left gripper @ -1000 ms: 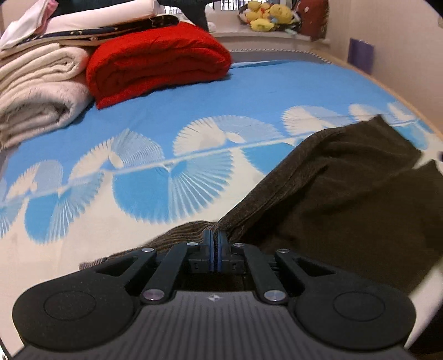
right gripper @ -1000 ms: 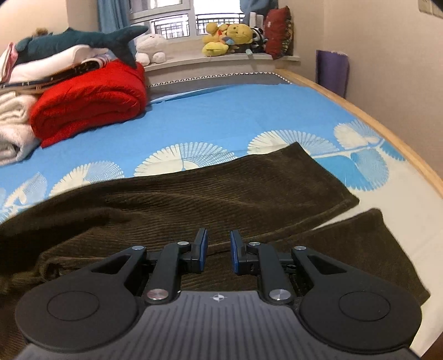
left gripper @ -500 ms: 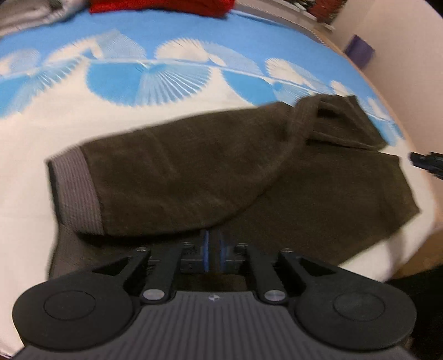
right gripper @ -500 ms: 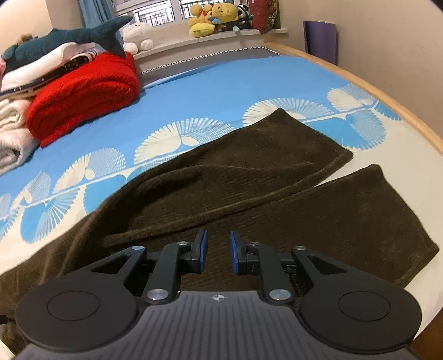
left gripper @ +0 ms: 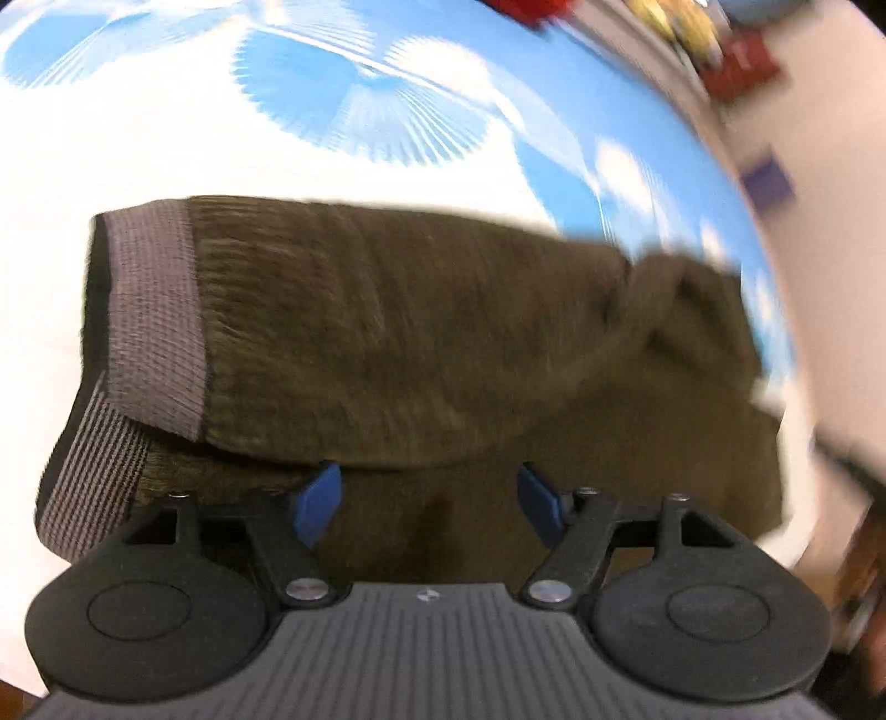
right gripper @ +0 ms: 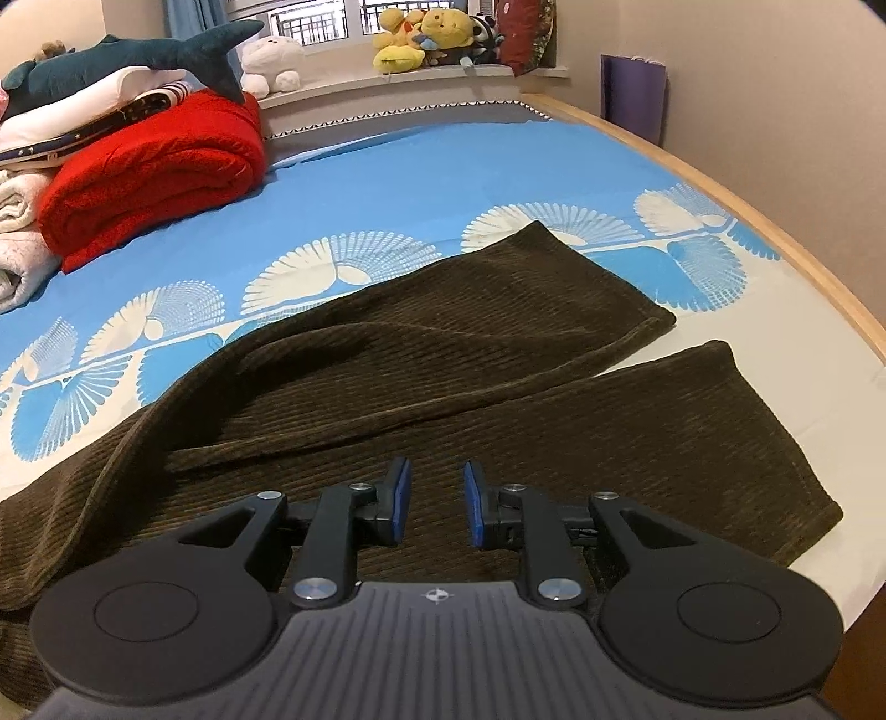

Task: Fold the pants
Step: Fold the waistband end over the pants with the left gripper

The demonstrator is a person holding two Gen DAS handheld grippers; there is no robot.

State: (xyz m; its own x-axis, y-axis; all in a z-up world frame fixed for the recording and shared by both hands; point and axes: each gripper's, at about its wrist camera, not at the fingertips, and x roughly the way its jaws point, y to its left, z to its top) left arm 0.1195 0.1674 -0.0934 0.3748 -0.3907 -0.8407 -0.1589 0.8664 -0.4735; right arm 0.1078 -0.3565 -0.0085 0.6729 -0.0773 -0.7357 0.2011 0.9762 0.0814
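Note:
Dark brown corduroy pants (left gripper: 421, 332) lie on the bed, folded lengthwise with one half over the other. Their grey ribbed waistband (left gripper: 149, 321) is at the left of the blurred left wrist view. My left gripper (left gripper: 429, 493) hovers just over the near fold edge, its jaws opening wide, with no cloth pinched between the blue pads. In the right wrist view the two legs (right gripper: 498, 354) run off to the right, the upper one askew over the lower. My right gripper (right gripper: 437, 493) sits low over the lower leg, jaws a little apart and opening, gripping nothing.
A blue and white bedsheet (right gripper: 443, 183) covers the bed. A red folded blanket (right gripper: 155, 171), cream blankets (right gripper: 22, 243) and a shark plush (right gripper: 138, 55) are stacked at the far left. Plush toys (right gripper: 426, 30) line the windowsill. The wooden bed edge (right gripper: 775, 238) runs along the right.
My left gripper has swung down and rolled toward the waistband end, and has let go of the brown cloth, its jaws going from shut to wide. My right gripper has barely moved.

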